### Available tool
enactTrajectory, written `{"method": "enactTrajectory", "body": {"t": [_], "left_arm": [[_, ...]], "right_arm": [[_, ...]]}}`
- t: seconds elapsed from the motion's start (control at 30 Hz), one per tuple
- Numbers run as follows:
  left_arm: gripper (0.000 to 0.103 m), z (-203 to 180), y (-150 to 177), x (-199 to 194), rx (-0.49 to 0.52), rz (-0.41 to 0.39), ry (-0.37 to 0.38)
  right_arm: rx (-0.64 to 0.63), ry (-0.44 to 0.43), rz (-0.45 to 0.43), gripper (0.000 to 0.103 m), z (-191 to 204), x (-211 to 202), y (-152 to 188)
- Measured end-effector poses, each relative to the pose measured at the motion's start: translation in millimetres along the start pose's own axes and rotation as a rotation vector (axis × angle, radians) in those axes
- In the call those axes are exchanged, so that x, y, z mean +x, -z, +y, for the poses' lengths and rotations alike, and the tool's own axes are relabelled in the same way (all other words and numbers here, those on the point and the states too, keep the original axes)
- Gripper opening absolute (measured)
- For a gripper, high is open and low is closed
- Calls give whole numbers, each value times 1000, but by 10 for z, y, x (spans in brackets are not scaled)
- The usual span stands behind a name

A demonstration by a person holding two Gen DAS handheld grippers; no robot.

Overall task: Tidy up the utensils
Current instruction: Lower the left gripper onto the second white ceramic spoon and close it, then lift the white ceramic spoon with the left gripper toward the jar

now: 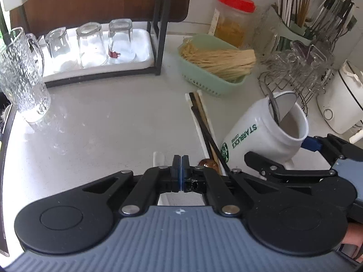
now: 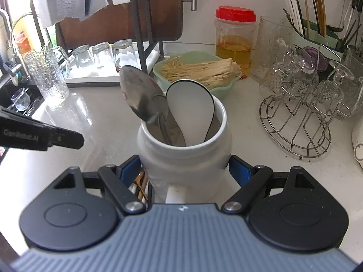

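Beside the white mug (image 2: 185,156), which the right gripper (image 2: 185,170) clamped to steady it as holder for two spoons (image 2: 145,99), loose chopsticks (image 1: 204,127) lay uncollected, the left gripper (image 1: 181,174) closed empty.

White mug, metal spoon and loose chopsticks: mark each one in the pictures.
White mug (image 2: 185,158): right wrist view, on its front wall below the rim.
Metal spoon (image 2: 140,93): right wrist view, on the bowl sticking out of the mug.
Loose chopsticks (image 1: 203,122): left wrist view, on the shafts lying on the counter.
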State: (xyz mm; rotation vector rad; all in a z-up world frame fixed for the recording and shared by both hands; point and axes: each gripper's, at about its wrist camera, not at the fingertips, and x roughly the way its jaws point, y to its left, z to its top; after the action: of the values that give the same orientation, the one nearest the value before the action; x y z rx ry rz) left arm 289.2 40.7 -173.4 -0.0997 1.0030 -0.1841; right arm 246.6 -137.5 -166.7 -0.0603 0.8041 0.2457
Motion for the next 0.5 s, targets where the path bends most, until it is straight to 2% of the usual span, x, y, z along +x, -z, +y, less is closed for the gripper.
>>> {"method": "enactTrajectory", "body": {"t": [0.17,0.4,0.47,0.5], "left_arm": [[0,56,47,72,-30,15,6],[2,226,130,253,-46,100,-15],[6,242,154,296,-41,113,-19],[11,241,161,324,-35,124,-23]], "right_arm": [[-8,-5,1,87,-4,0,-4],[-12,-8,1,87,-3,1,-3],[-11,-8,1,87,-3,2,-3],[-11,-8,1,87,-3,2,-3]]}}
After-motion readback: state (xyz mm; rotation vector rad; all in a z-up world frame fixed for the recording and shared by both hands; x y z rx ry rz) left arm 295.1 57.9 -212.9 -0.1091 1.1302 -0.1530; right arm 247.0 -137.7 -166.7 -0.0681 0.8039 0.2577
